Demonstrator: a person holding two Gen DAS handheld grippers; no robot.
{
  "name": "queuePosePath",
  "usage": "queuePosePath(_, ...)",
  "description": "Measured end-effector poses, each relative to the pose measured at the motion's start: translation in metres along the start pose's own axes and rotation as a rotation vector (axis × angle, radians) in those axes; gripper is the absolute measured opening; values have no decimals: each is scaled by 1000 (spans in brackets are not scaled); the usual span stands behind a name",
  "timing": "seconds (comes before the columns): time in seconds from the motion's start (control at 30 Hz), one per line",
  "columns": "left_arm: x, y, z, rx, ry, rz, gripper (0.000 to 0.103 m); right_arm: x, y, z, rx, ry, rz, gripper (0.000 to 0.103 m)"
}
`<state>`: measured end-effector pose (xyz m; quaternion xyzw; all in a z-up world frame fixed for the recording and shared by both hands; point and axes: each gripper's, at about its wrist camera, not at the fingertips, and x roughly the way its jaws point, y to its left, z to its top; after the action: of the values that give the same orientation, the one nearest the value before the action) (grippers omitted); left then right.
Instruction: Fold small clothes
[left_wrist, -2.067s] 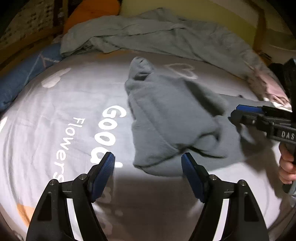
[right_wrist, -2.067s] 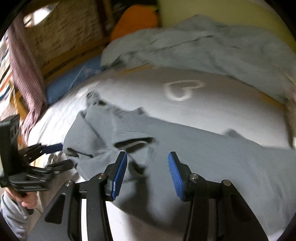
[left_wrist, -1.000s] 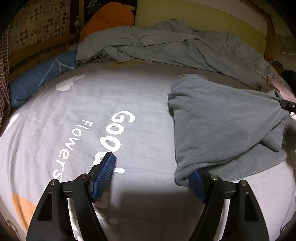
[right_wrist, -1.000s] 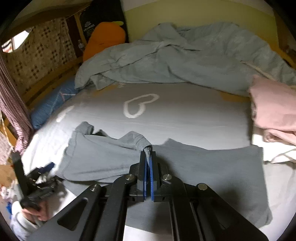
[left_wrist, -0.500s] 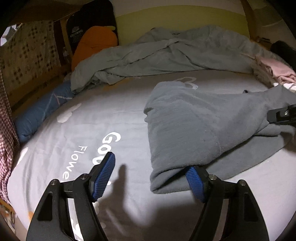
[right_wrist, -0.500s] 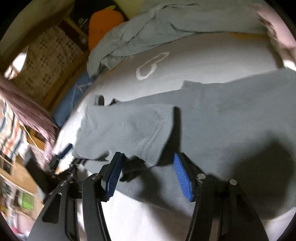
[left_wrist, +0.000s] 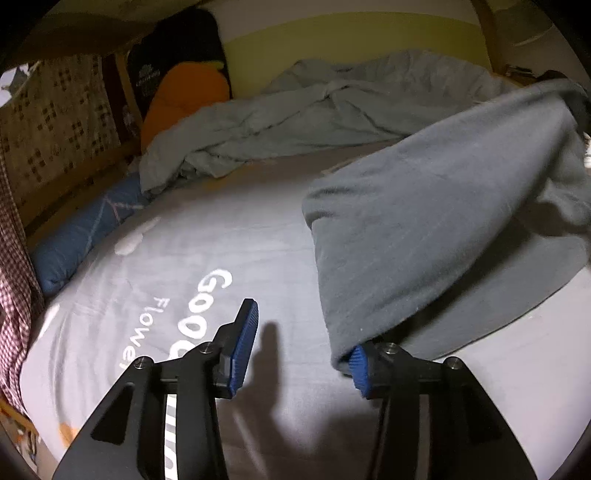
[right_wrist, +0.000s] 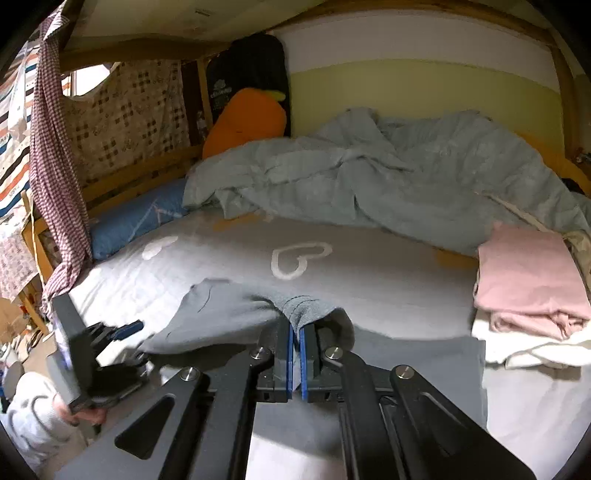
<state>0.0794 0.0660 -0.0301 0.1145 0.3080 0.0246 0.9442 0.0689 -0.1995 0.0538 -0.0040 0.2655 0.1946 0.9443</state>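
A grey T-shirt (left_wrist: 424, 229) is lifted above the printed grey bedsheet (left_wrist: 184, 236), stretched from the upper right down to my left gripper. My left gripper (left_wrist: 301, 354) is open; the shirt's lower edge drapes over its right finger (left_wrist: 360, 365). In the right wrist view my right gripper (right_wrist: 296, 354) is shut on a ribbed fold of the grey T-shirt (right_wrist: 306, 308). The rest of the shirt hangs left toward the left gripper (right_wrist: 110, 332) and lies flat under my jaws.
A crumpled grey-blue duvet (right_wrist: 369, 173) lies across the back of the bed. An orange carrot plush (right_wrist: 247, 118) and a blue bolster (right_wrist: 136, 218) sit at the left. Folded pink and white clothes (right_wrist: 528, 280) are stacked at the right. A wooden rail runs along the left.
My right gripper, open half a second ago, has shut on the shirt and lifted it. The shirt now hangs higher and tauter in the left wrist view. The left gripper stays open.
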Motion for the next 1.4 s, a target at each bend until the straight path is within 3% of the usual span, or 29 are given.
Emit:
queuePosePath(0.13, -1, 1, -1, -16, -1, -4, 45, 22, -2, -41, -77, 149, -87, 2)
queuePosePath(0.23, -4, -5, -3, 16, -17, 24, 45, 40, -8, -67, -60, 271, -26, 2)
queuePosePath(0.3, -5, -6, -4, 21, -25, 27, 35, 41, -8, -69, -58, 292, -3, 5)
queuePosePath(0.37, -7, -5, -4, 10, -33, 2, 21, 36, -17, -62, -6, 252, -11, 29)
queuePosePath(0.4, -9, -5, -4, 2, -37, -14, 14, 32, -27, -57, 59, 210, -7, 58)
queuePosePath(0.43, -10, -5, -4, -5, -42, -28, 12, 27, -38, -54, 125, 162, 5, 69)
queuePosePath(0.5, -12, -6, -3, -5, -53, -34, 9, 24, -58, -48, 252, 117, 64, 69)
queuePosePath(0.57, -11, -7, -4, 1, -52, -35, 9, 35, -72, -40, 344, 128, 117, 69)
queuePosePath(0.6, -10, -7, -3, 2, -46, -34, 10, 43, -76, -38, 357, 146, 115, 63)
queuePosePath(0.67, -8, -9, -4, 2, -35, -31, 11, 65, -76, -40, 354, 222, 121, 51)
queuePosePath(0.73, -8, -10, -4, 4, -31, -25, 12, 89, -74, -47, 365, 296, 161, 9)
queuePosePath(0.77, -8, -10, -3, 6, -31, -23, 12, 95, -73, -50, 368, 298, 147, 6)
queuePosePath(0.93, -12, -16, -4, 36, -57, -32, 17, 53, -67, -33, 244, 21, -102, 4)
queuePosePath(1.03, -20, -28, -5, 88, -91, -32, 32, 22, -66, -15, 164, -37, -183, 4)
queuePosePath(1.2, -15, -57, -5, 205, -78, 35, 34, -2, -83, -7, 158, -9, -300, 4)
queuePosePath(1.4, -13, -61, 2, 175, -67, 39, 37, -10, -104, -18, 182, 21, -332, 4)
